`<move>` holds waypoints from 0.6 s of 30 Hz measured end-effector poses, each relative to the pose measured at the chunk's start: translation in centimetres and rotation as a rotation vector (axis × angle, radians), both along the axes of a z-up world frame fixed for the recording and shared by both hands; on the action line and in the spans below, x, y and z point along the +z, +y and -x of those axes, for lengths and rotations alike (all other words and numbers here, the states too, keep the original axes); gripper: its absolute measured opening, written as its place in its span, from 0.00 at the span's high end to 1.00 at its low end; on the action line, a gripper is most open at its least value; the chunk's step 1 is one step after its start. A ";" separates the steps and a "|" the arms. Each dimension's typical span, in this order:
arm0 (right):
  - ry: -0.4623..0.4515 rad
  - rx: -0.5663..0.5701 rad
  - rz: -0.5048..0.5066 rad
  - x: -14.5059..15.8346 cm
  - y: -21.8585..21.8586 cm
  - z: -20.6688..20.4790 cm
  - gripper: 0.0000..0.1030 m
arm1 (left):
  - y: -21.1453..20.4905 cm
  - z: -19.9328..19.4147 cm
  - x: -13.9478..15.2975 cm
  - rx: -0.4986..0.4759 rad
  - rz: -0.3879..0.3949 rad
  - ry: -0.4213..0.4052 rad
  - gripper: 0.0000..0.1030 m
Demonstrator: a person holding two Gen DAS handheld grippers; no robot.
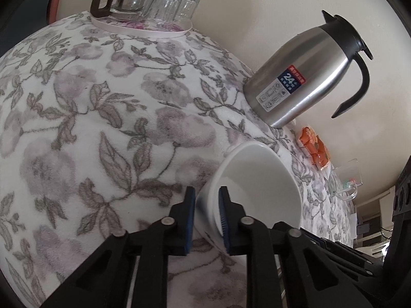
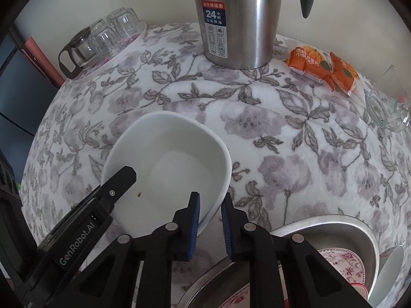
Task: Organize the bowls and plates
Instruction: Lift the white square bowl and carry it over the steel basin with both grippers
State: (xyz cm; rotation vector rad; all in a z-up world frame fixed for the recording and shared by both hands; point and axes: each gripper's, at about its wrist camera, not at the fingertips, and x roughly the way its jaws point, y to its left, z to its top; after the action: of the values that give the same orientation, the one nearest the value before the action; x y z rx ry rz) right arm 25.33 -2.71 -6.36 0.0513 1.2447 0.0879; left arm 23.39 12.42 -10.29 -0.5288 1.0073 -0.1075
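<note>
The bench (image 2: 295, 138) is covered by a soft white cloth printed with grey-violet flowers and leaves, and stands against a plain cream wall (image 1: 257, 7). A white bowl (image 2: 174, 164) sits near the front of the cloth. The left tool (image 1: 206, 218) is clamped on the bowl's rim, one pad inside and one outside. The right tool (image 2: 210, 224) is clamped on the opposite rim. Behind stand a steel jug (image 2: 236, 20), a tray of upturned glasses (image 2: 113, 33) and orange snack packets (image 2: 323, 69). Metal basins (image 2: 341, 233) holding patterned plates lie at front right.
</note>
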 end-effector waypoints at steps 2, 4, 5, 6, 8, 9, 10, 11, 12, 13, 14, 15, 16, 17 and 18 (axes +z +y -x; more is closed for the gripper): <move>-0.003 0.002 -0.004 0.0 0.0 0.1 0.82 | -0.1 0.0 0.1 -0.009 -0.014 -0.004 0.83; -0.007 0.005 -0.007 0.1 0.0 0.2 0.82 | -0.1 0.0 0.1 -0.018 -0.023 -0.006 0.83; -0.008 0.004 -0.011 0.1 0.0 0.2 0.82 | -0.2 0.0 0.2 -0.024 -0.033 -0.008 0.83; -0.009 0.006 -0.012 0.2 0.0 0.3 0.82 | -0.3 0.1 0.3 -0.029 -0.044 -0.012 0.83; -0.012 0.010 -0.016 0.3 0.0 0.4 0.82 | -0.3 0.2 0.7 -0.029 -0.053 -0.014 0.83; -0.014 0.010 -0.019 0.4 0.0 0.5 0.82 | -0.2 0.2 0.9 -0.030 -0.055 -0.020 0.83; -0.018 0.008 -0.021 0.6 0.0 0.7 0.82 | -0.3 0.3 1.2 -0.033 -0.059 -0.027 0.83; -0.024 0.006 -0.024 0.9 -0.1 0.8 0.82 | -0.3 0.5 1.6 -0.038 -0.067 -0.037 0.83; -0.028 0.007 -0.027 1.1 -0.1 0.9 0.82 | -0.5 0.6 2.0 -0.042 -0.077 -0.045 0.83; -0.033 0.007 -0.029 1.4 -0.2 1.0 0.82 | -0.6 0.7 2.3 -0.045 -0.083 -0.051 0.83; -0.039 0.007 -0.031 1.6 -0.2 1.2 0.82 | -0.6 0.9 2.7 -0.047 -0.087 -0.058 0.83; -0.046 0.008 -0.032 2.0 -0.3 1.3 0.82 | -0.7 1.0 3.0 -0.048 -0.087 -0.065 0.83; -0.054 0.007 -0.035 2.3 -0.4 1.5 0.82 | -0.8 1.2 3.5 -0.050 -0.088 -0.074 0.83; -0.062 0.005 -0.041 2.7 -0.5 1.7 0.82 | -0.8 1.4 3.9 -0.053 -0.089 -0.084 0.83; -0.070 0.003 -0.046 3.1 -0.7 1.9 0.82 | -0.9 1.6 4.4 -0.056 -0.093 -0.096 0.83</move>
State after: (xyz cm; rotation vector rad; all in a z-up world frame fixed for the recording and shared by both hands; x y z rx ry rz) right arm 23.46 -3.38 -3.27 0.0857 1.1733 0.1206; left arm 21.76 11.48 -5.87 -0.4072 0.9290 -0.1338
